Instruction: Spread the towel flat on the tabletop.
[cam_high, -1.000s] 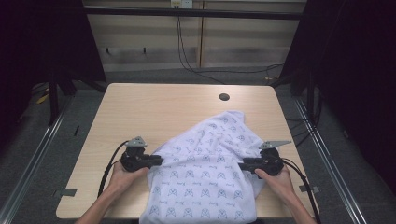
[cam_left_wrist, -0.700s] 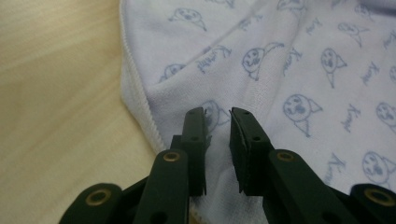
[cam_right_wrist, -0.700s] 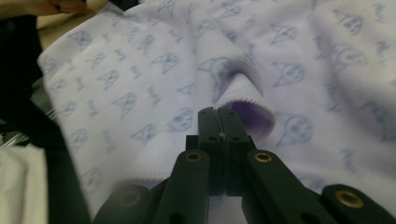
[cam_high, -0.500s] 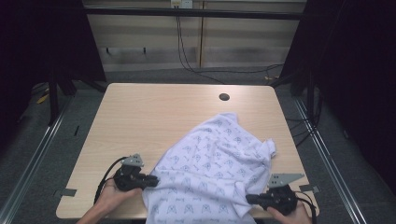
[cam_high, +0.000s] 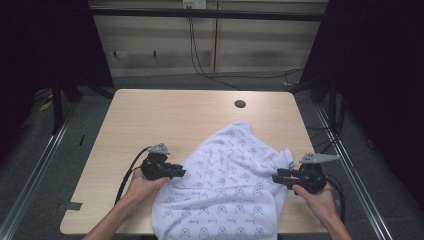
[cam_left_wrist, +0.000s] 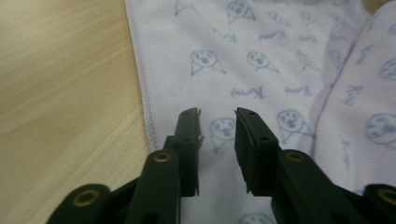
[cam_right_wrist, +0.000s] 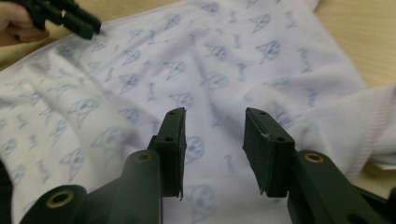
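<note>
The white printed garment (cam_high: 227, 190) lies spread and rumpled on the near right part of the desk (cam_high: 165, 120), its lower edge hanging over the desk's near side and one corner reaching up toward the round hole (cam_high: 240, 104) in the desktop. Little blue animal faces and scribbled words cover the cloth, and a ribbed cuff bunches up at its right edge.

On to the left gripper (cam_high: 179, 173): it sits right at the garment's left hem, held in the person's left hand (cam_high: 142, 186), and in its own view the fingers stand a small gap apart over the cloth just inside the stitched edge, nothing pinched between them.

Over to the right gripper (cam_high: 276, 178): it sits at the cloth's right edge near the cuff, in the right hand (cam_high: 315, 197). Its fingers have just been opening, and they stand clearly apart above the fabric, with no fold caught between them.

Black cables trail from both grippers across the wood.
</note>
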